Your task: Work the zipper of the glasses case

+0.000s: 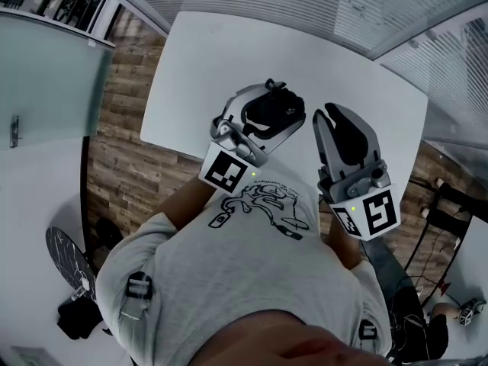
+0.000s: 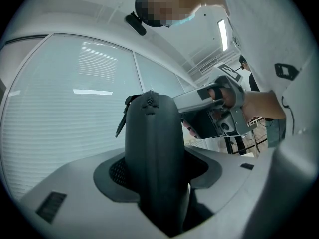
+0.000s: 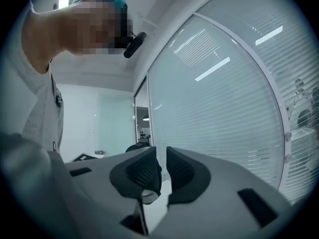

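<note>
the left tool (image 1: 258, 124) was clamped on the glasses case (image 2: 152, 148), likely steadying it so the right tool (image 3: 163, 169), jaws slightly apart and empty, could reach the zipper pull (image 2: 121, 122).

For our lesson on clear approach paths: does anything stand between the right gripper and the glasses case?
Nothing visible does. The glasses case is clamped in the left gripper over the white table. The right gripper, fingers apart and empty, sits beside it with only open air between them.
</note>
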The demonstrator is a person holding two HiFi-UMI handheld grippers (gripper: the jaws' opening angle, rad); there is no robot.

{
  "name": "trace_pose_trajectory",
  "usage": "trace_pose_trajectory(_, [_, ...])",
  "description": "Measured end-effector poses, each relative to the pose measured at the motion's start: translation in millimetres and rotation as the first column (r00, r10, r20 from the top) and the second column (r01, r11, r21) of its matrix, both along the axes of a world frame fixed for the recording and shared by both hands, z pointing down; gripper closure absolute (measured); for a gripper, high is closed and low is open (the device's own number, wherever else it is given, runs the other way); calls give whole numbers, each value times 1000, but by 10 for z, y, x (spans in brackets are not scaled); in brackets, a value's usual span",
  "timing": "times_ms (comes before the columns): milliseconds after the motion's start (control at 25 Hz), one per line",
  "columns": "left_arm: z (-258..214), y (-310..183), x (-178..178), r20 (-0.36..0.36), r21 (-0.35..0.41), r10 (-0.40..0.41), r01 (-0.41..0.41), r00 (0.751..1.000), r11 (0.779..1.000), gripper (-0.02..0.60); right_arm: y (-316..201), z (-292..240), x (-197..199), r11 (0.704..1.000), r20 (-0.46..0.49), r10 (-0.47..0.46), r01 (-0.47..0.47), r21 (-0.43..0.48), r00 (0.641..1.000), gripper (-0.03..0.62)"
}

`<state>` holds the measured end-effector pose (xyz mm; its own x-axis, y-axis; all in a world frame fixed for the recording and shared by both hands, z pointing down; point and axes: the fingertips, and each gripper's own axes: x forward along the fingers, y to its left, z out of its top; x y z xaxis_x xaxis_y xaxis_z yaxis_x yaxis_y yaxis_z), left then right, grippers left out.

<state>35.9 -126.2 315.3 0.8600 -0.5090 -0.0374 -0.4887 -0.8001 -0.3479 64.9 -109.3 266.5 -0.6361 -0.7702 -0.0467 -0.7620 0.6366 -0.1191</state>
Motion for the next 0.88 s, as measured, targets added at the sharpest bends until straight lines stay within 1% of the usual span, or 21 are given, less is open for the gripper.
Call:
trace_pose_trajectory(240, [25, -4, 34, 17, 7, 2, -2, 1000, 1000, 328, 28, 0, -123, 996, 54, -78, 79, -30, 996, 497])
trace_pose_trajectory(440, [28, 7, 32, 24, 15, -7, 7, 1000, 1000, 328, 69, -11, -146, 991, 120, -116, 123, -55, 986, 488])
trace_pose_trajectory(560, [43, -20, 33, 31, 15, -10, 9, 999, 1000, 328, 66, -32, -158, 986, 160, -142, 154, -65, 977, 487])
trace_pose_trajectory(720, [75, -16, 98, 44, 25, -6, 4, 999, 1000, 328, 52, -8, -180, 979, 190, -170, 188, -77, 967, 482])
trace_pose_trajectory(880, [90, -29, 112, 55, 36, -16, 14, 998, 999, 328, 52, 10, -182, 975, 217, -179, 202, -88, 960, 497])
